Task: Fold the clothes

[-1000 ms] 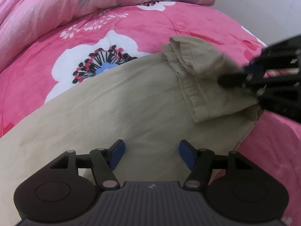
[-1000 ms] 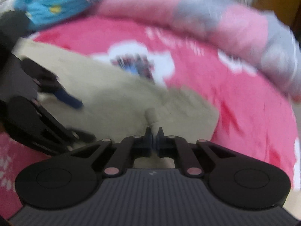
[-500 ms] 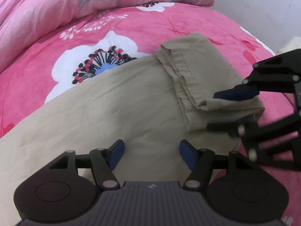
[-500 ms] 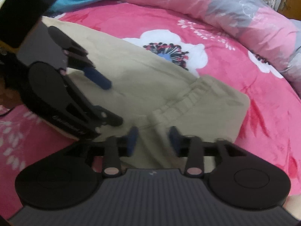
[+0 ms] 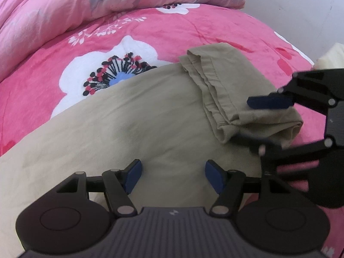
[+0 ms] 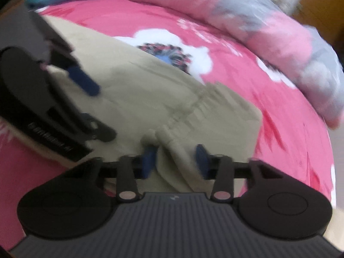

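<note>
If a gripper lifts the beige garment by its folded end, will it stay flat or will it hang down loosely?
Probably it hangs loosely: the beige garment drapes over the pink bedcover with soft creases, so it looks thin and floppy. The folded end has several loose layers, which may slide apart unless pinched together. It seems light, so an open right gripper could likely lift it easily.

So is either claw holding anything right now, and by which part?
Nothing is held: the left claw and right claw are both open over the folded khaki cotton garment.
</note>
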The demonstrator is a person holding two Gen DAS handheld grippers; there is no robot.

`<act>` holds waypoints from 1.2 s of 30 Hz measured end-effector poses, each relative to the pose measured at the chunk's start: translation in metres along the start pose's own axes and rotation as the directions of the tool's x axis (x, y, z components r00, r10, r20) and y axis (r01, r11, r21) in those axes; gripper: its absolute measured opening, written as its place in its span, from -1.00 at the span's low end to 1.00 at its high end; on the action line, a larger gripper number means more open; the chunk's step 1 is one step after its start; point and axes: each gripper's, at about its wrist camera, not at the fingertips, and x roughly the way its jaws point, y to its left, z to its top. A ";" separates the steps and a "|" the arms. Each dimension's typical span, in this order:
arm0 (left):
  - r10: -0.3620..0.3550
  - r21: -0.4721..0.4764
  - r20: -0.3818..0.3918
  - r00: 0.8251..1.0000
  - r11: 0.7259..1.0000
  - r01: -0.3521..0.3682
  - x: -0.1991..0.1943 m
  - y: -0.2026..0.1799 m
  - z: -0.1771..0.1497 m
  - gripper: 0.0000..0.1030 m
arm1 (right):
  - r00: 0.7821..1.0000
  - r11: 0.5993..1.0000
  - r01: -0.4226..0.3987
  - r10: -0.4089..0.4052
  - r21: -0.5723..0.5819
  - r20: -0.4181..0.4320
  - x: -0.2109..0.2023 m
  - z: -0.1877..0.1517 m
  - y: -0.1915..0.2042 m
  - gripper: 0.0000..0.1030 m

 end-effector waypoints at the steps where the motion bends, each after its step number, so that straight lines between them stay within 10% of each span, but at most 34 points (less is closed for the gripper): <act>1: 0.001 0.003 0.001 1.000 1.000 -0.001 0.000 0.000 0.000 0.31 | 1.000 1.000 0.011 -0.011 -0.004 -0.004 0.001 -0.001 0.001 -0.35; 12: -0.008 0.018 0.007 1.000 1.000 0.007 0.002 0.001 -0.001 0.33 | 1.000 0.993 0.007 -0.006 -0.117 0.011 0.001 -0.003 0.008 0.14; 16: -0.010 0.024 0.009 1.000 1.000 0.009 0.002 0.001 -0.001 0.34 | 1.000 0.999 0.012 -0.012 -0.045 0.004 0.003 0.002 -0.001 -0.26; 19: -0.013 0.024 0.014 1.000 1.000 0.013 0.002 0.001 -0.002 0.35 | 1.000 0.968 -0.022 0.018 0.252 0.015 -0.002 0.009 -0.033 -0.66; 22: -0.013 0.037 0.021 1.000 0.999 0.012 0.003 0.000 -0.003 0.37 | 0.998 0.799 -0.056 0.035 0.599 0.047 -0.011 0.004 -0.074 -0.86; 25: -0.018 0.032 0.027 0.999 0.999 0.017 0.003 0.001 -0.003 0.37 | 0.988 0.494 -0.152 0.054 0.856 0.144 -0.021 -0.013 -0.111 -0.90; 31: -0.029 0.032 0.053 0.998 0.999 0.028 0.001 0.002 -0.008 0.37 | 0.919 -0.054 -0.394 0.005 0.918 0.395 -0.039 -0.030 -0.134 -0.90; 36: -0.065 0.037 0.076 0.995 0.997 0.063 -0.006 0.013 -0.012 0.36 | 0.841 -0.228 -0.524 0.011 0.820 0.541 -0.044 -0.012 -0.117 -0.90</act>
